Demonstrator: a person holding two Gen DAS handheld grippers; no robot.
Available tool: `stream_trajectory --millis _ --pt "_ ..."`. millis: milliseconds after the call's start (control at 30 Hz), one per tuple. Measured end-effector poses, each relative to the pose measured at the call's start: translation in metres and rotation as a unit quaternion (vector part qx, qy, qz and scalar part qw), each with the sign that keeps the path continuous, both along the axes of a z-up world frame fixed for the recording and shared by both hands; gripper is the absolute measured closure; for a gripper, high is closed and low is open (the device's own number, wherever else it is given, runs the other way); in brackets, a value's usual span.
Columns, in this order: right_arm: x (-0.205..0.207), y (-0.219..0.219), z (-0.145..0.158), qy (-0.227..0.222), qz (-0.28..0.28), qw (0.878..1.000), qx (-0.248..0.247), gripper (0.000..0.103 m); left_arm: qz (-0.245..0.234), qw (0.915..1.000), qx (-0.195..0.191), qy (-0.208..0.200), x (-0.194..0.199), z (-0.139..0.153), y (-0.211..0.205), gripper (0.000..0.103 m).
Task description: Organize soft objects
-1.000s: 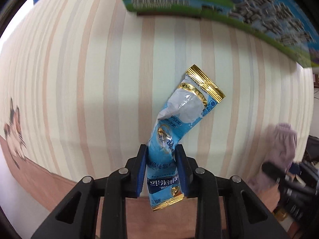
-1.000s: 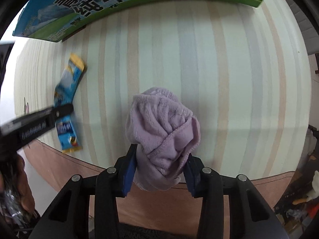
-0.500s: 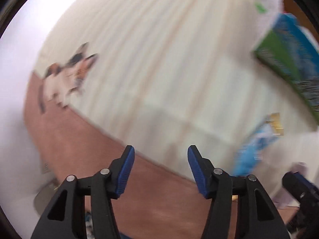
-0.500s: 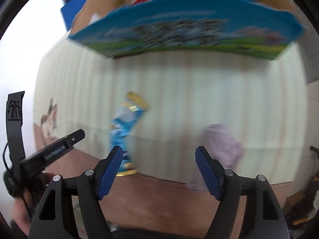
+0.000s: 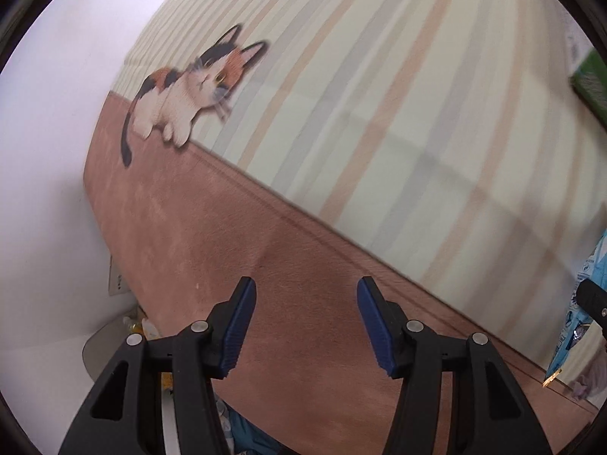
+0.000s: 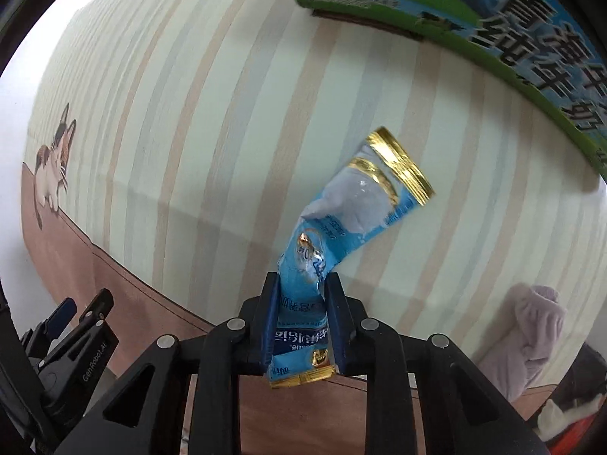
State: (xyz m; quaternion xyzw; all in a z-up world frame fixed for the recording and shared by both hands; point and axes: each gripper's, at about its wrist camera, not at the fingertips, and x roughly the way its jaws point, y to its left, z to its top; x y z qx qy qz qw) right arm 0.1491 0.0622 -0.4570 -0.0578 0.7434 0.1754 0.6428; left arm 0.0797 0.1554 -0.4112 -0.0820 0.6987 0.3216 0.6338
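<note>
Blue jaws of the right gripper (image 6: 302,322) pinch the sachet (image 6: 341,239) near its lower end at the counter's (image 6: 227,113) front edge, its long axis running away rightward toward the green carton (image 6: 474,11). Only the right view shows the lilac cloth (image 6: 531,333) clearly. Left gripper (image 5: 303,326) jaws are spread over the brown border beside the printed cat (image 5: 189,91).

The snack pouch (image 6: 356,235) lies on the striped tablecloth (image 6: 197,121), its near end between the right gripper's (image 6: 303,326) fingers; the towel (image 6: 531,333) sits to its right; the milk carton box (image 6: 474,19) stands behind; the printed cat (image 6: 53,159) lies far left, beside the left gripper (image 6: 72,326).
</note>
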Motion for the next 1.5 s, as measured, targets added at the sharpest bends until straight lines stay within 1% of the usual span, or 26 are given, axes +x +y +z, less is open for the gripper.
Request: stream_trajectory --millis 33,100,133,200,233,267,333,367,400,433,500,567,633,700,767,800,833,867,900,933,1067,1133,1200,1300,1367,1500 --pt "0.001 -0.01 0.01 -0.01 -0.006 1.0 0.009 0.079 -0.012 0.9999 -0.003 -0.007 0.007 -0.003 0.005 0.05" --pt "0.002 -0.033 0.032 -0.033 -0.014 0.999 0.024 0.079 -0.059 0.998 0.002 -0.023 0.019 0.006 -0.016 0.05" --pt "0.003 -0.047 0.045 -0.045 -0.019 0.998 0.034 0.079 -0.09 0.9954 -0.004 -0.033 0.027 0.012 -0.034 0.05" --pt "0.004 -0.08 0.076 -0.069 -0.042 0.995 0.052 0.08 -0.138 0.9891 -0.028 -0.042 0.038 0.02 -0.066 0.05" --pt "0.004 -0.096 0.088 -0.078 -0.057 0.994 0.057 0.08 -0.162 0.984 -0.053 -0.051 0.048 0.024 -0.084 0.05" --pt "0.005 -0.119 0.102 -0.085 -0.076 0.992 0.061 0.08 -0.189 0.9762 -0.09 -0.056 0.058 0.025 -0.103 0.05" --pt "0.003 -0.159 0.115 -0.093 -0.112 0.988 0.058 0.08 -0.233 0.9575 -0.161 -0.055 0.075 0.025 -0.143 0.049" --pt "0.0 -0.184 0.12 -0.095 -0.134 0.985 0.05 0.08 -0.247 0.9483 -0.192 -0.056 0.08 0.024 -0.16 0.043" --pt "-0.002 -0.202 0.121 -0.094 -0.151 0.983 0.045 0.08 -0.26 0.9371 -0.227 -0.052 0.086 0.021 -0.179 0.039" --pt "-0.005 -0.222 0.121 -0.091 -0.169 0.981 0.038 0.08 -0.269 0.9302 -0.245 -0.047 0.091 0.018 -0.193 0.037" --pt "-0.013 -0.256 0.112 -0.08 -0.207 0.975 0.023 0.08 -0.295 0.9117 -0.285 -0.03 0.099 0.008 -0.228 0.037" --pt "-0.016 -0.296 0.103 -0.062 -0.239 0.969 0.012 0.08 -0.317 0.9009 -0.296 -0.004 0.104 -0.005 -0.253 0.036" --pt "-0.025 -0.312 0.089 -0.045 -0.262 0.964 0.011 0.08 -0.336 0.8915 -0.302 0.025 0.107 -0.023 -0.275 0.036" --pt "-0.032 -0.32 0.073 -0.031 -0.275 0.961 0.003 0.08 -0.354 0.888 -0.29 0.047 0.108 -0.039 -0.291 0.036" --pt "-0.036 -0.328 0.062 -0.021 -0.281 0.96 -0.002 0.08 -0.379 0.8862 -0.256 0.075 0.106 -0.057 -0.304 0.034" --pt "-0.037 -0.33 0.058 -0.016 -0.284 0.959 0.0 0.08 -0.391 0.8825 -0.253 0.069 0.105 -0.056 -0.307 0.032" --pt "-0.037 -0.33 0.054 -0.013 -0.286 0.958 0.001 0.08 -0.408 0.8799 -0.235 0.066 0.103 -0.054 -0.312 0.034" --pt "-0.037 -0.335 0.052 -0.011 -0.286 0.958 0.001 0.08 -0.416 0.8795 -0.221 0.066 0.103 -0.054 -0.314 0.039" --pt "-0.038 -0.329 0.051 -0.01 -0.286 0.958 0.002 0.08 -0.417 0.8802 -0.218 0.059 0.102 -0.052 -0.312 0.048" --pt "-0.039 -0.326 0.05 -0.01 -0.285 0.959 0.004 0.08 -0.413 0.8829 -0.216 0.056 0.103 -0.051 -0.31 0.065" --pt "-0.034 -0.32 0.061 -0.017 -0.266 0.963 0.019 0.079 -0.379 0.8978 -0.221 0.036 0.109 -0.041 -0.285 0.069" --pt "-0.027 -0.312 0.073 -0.026 -0.25 0.968 0.023 0.079 -0.365 0.9048 -0.219 0.006 0.115 -0.018 -0.269 0.069" --pt "-0.019 -0.303 0.087 -0.036 -0.234 0.971 0.033 0.08 -0.357 0.9072 -0.221 -0.028 0.122 0.015 -0.258 0.069" --pt "-0.004 -0.29 0.115 -0.057 -0.212 0.974 0.054 0.08 -0.349 0.9082 -0.211 -0.096 0.137 0.076 -0.235 0.069" --pt "0.009 -0.281 0.14 -0.078 -0.191 0.976 0.067 0.08 -0.348 0.9083 -0.187 -0.137 0.151 0.114 -0.216 0.069" --pt "0.04 -0.268 0.187 -0.112 -0.159 0.977 0.088 0.08 -0.335 0.9089 -0.156 -0.193 0.176 0.169 -0.184 0.069"
